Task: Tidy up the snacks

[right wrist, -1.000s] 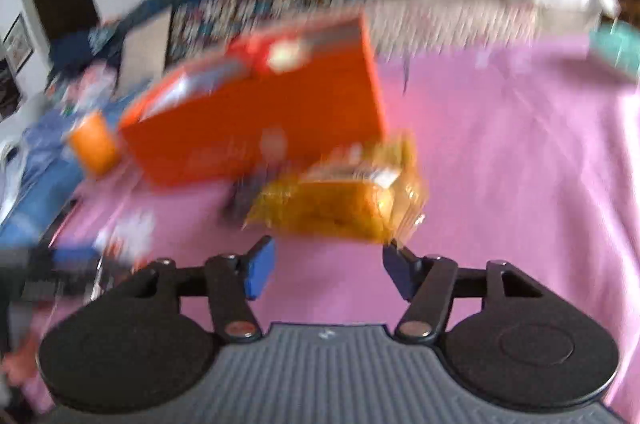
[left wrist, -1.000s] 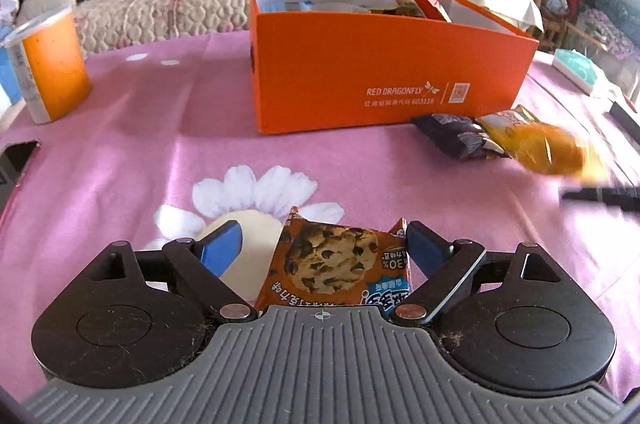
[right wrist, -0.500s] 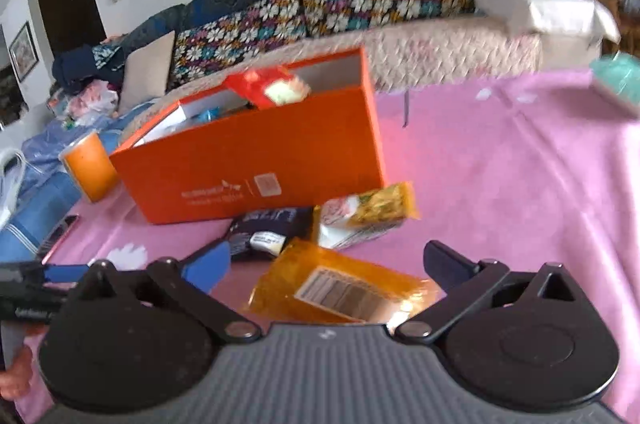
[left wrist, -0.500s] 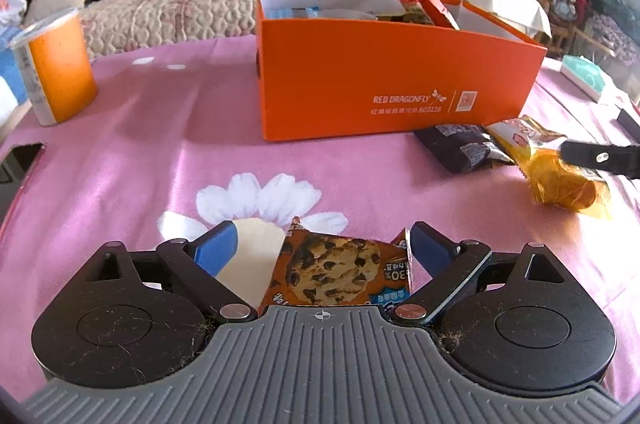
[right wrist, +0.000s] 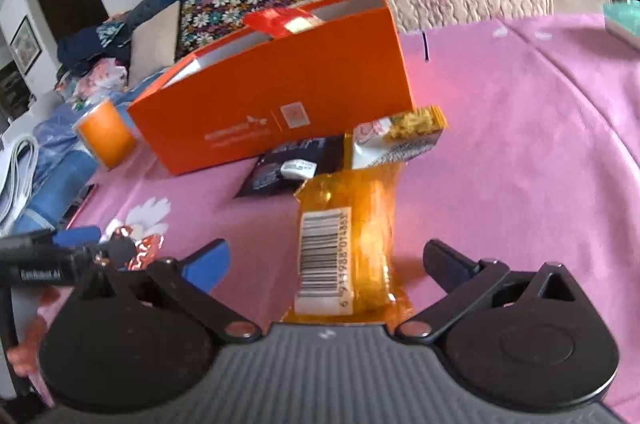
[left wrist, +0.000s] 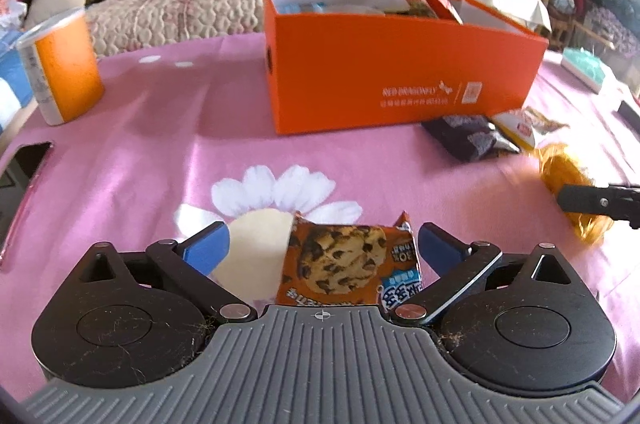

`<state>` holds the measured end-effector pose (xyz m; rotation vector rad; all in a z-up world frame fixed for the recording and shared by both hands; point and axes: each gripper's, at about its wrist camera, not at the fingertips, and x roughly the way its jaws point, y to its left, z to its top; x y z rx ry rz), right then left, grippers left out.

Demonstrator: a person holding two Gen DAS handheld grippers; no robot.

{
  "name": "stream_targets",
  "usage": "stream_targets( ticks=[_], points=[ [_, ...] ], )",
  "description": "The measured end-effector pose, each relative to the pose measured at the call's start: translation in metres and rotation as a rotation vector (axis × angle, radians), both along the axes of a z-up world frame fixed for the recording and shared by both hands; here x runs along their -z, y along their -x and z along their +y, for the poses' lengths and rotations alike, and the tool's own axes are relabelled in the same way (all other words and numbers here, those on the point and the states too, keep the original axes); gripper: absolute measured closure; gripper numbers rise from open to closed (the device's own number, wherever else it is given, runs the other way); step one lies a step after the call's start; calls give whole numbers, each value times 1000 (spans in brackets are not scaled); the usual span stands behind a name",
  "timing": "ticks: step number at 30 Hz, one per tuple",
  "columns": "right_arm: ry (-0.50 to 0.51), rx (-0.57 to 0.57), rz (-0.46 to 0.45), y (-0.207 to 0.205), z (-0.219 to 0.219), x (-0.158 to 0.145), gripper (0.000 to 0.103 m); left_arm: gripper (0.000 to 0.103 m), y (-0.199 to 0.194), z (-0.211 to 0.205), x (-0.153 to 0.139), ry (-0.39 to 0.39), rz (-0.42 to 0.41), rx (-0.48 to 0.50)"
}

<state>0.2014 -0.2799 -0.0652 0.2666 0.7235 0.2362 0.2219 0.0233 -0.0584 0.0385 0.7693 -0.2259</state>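
the left gripper [left wrist: 322, 248] is opening, its fingers apart around the cookie packet [left wrist: 348, 266] on the pink cloth [left wrist: 160, 152]. the right gripper [right wrist: 326, 264] stands spread wide around the amber packet [right wrist: 348, 244], near the orange box [right wrist: 280, 92].

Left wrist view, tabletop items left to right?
Orange cylindrical canister → chocolate-chip cookie packet → open orange cardboard box → dark crinkled snack packet → amber translucent snack wrapper.
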Motion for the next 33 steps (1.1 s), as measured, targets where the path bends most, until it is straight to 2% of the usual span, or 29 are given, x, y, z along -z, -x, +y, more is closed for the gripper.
stream_targets(
  ticks=[5,8,12,14,33],
  points=[
    [141,-34,-67,7,18,7,1,20,2,-14,9,-69,8,37],
    [222,-65,-52,5,26,7,1,24,3,-19,15,-102,8,51],
    [322,-82,-19,-2,37,7,1,26,-1,-18,16,-71,22,37],
    [315,-61,-15,-5,37,7,1,26,-4,-18,17,-52,34,24],
    [318,-53,-32,-12,37,9,1,19,-3,-14,20,-45,14,17]
  ],
)
